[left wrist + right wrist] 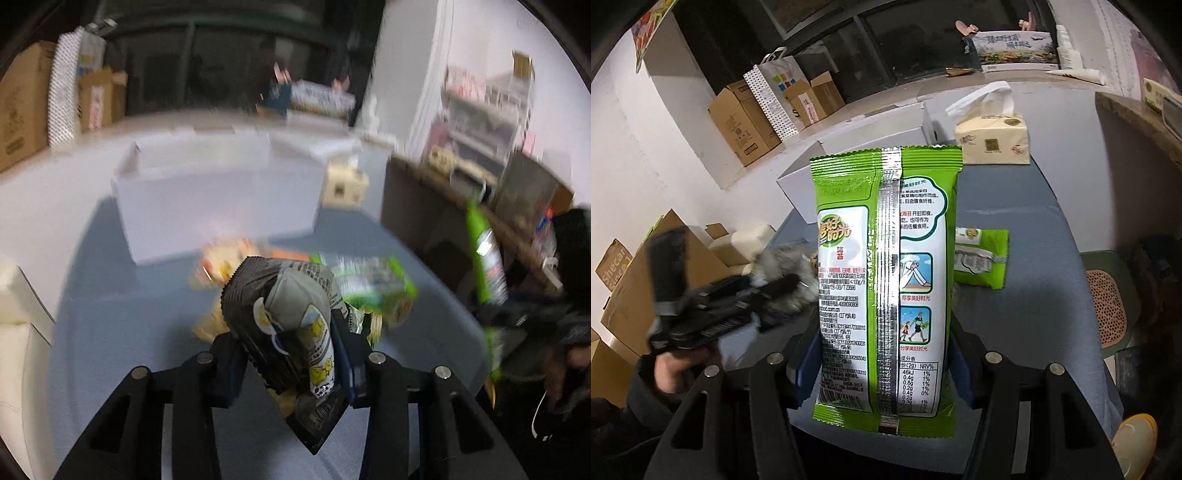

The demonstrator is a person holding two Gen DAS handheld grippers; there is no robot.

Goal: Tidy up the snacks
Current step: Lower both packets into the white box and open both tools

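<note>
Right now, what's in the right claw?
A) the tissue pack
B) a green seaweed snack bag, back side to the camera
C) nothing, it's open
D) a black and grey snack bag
B: in the right wrist view the right claw is shut on the green seaweed snack bag, with its silver back seam and nutrition table facing the camera; the tissue pack sits apart on the table.

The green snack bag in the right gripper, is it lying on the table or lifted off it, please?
Lifted. The green snack bag stands upright between the right gripper's fingers, with the blue table visible below it.
</note>
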